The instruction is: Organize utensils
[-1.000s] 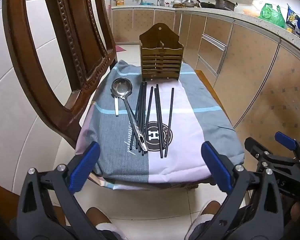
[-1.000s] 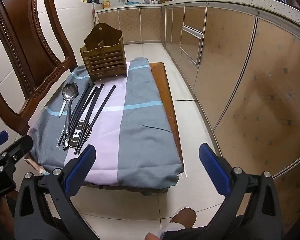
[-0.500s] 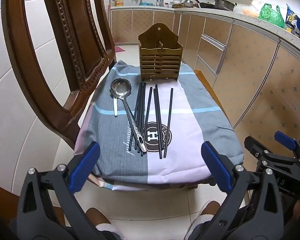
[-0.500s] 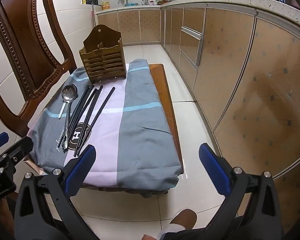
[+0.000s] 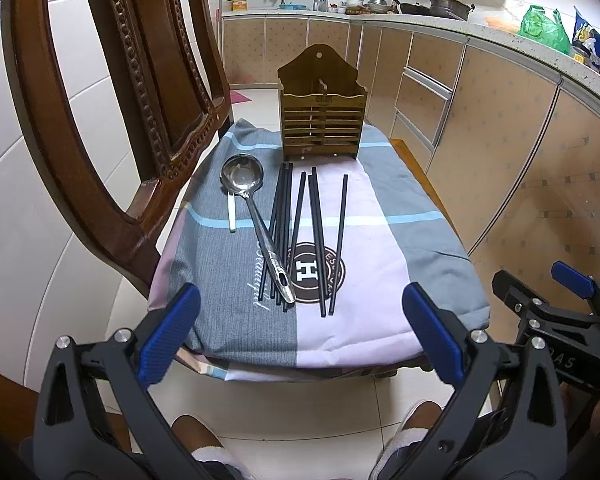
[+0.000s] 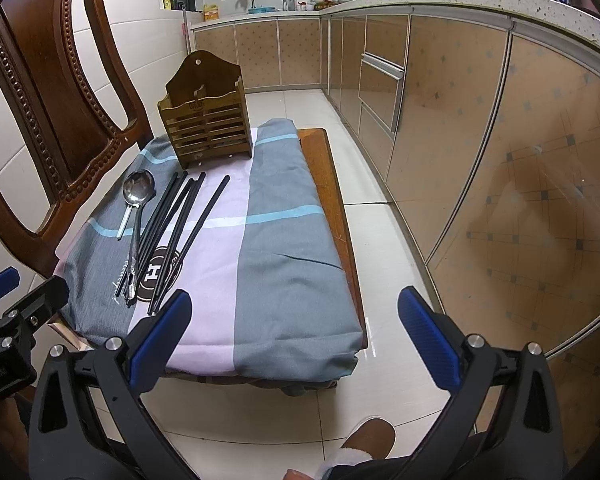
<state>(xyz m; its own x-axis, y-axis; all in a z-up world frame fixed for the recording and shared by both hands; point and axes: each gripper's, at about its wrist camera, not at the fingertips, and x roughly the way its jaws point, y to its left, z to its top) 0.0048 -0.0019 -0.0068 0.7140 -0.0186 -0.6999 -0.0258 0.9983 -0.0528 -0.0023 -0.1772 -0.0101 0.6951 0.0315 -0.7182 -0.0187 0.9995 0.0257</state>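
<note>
1. Chopsticks [image 5: 314,240] — a loose fan of black sticks — lie on the striped cloth [image 5: 380,280] that covers the low wooden tabletop [image 6: 332,200], their far tips just short of the wooden utensil holder [image 5: 321,120] standing upright at the cloth's far end.
2. Beside them on the chair side lies a steel ladle [image 5: 256,216]; its handle crosses over the leftmost sticks, and a small white-handled piece [image 5: 232,216] pokes out from under its bowl.
3. Left claw [image 5: 300,336] hangs wide open in front of the near edge of the cloth, holding nothing; right claw [image 6: 296,332] is likewise wide and empty, off to the right of the utensils.
4. Judging by this, nothing is in the holder yet, so the step in hand is the first pick.
5. A sensible start is the lone stick on the right, which lies clear of the rest — the claw can close across it near mid-length without dragging neighbours.
6. Lifting the ladle early would free the sticks trapped beneath its handle.
7. The cloth is soft and may bunch under a pad, so come down lightly and pinch only the stick.
8. Tip each piece upright before lowering it into a holder compartment; the holder looks light enough to tip if knocked.
</note>
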